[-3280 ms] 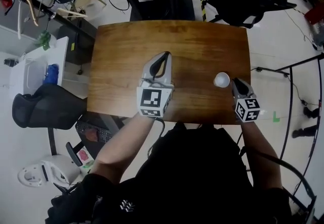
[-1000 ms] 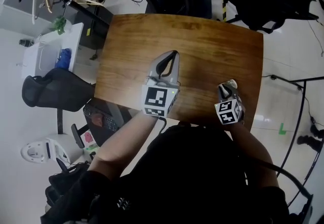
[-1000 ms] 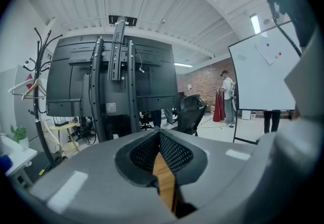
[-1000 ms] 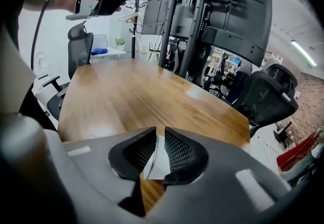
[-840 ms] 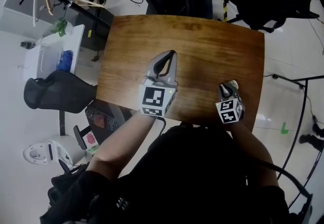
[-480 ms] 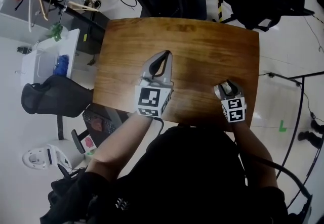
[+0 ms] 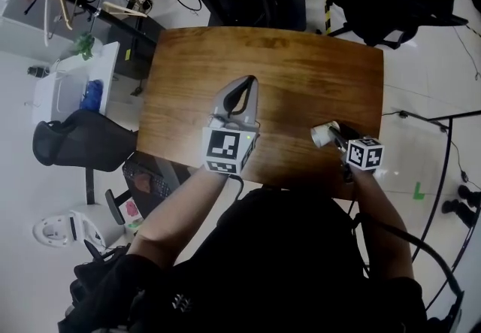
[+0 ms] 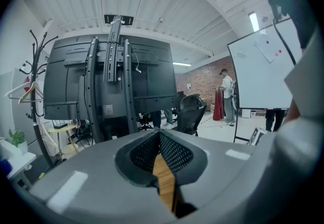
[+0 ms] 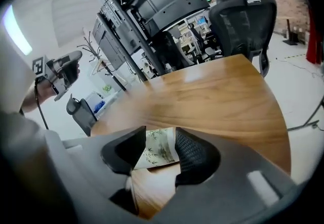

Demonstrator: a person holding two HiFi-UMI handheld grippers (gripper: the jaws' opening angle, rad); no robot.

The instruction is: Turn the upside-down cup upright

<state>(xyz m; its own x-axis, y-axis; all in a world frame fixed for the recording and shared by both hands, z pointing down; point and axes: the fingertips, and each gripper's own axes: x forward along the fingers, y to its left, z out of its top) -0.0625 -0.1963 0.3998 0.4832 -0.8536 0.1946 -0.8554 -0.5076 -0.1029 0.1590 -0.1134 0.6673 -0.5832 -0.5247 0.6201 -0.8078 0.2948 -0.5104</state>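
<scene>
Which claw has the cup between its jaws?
The right claw: the cup sits between its jaws, which have just been opening. The left claw is shut and empty.

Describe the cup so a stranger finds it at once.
On the wooden table, look toward its near right corner. The cup sits between the right gripper's jaws, which have just been opening. It's white with green leaf print, unlike the grey jaws.
</scene>
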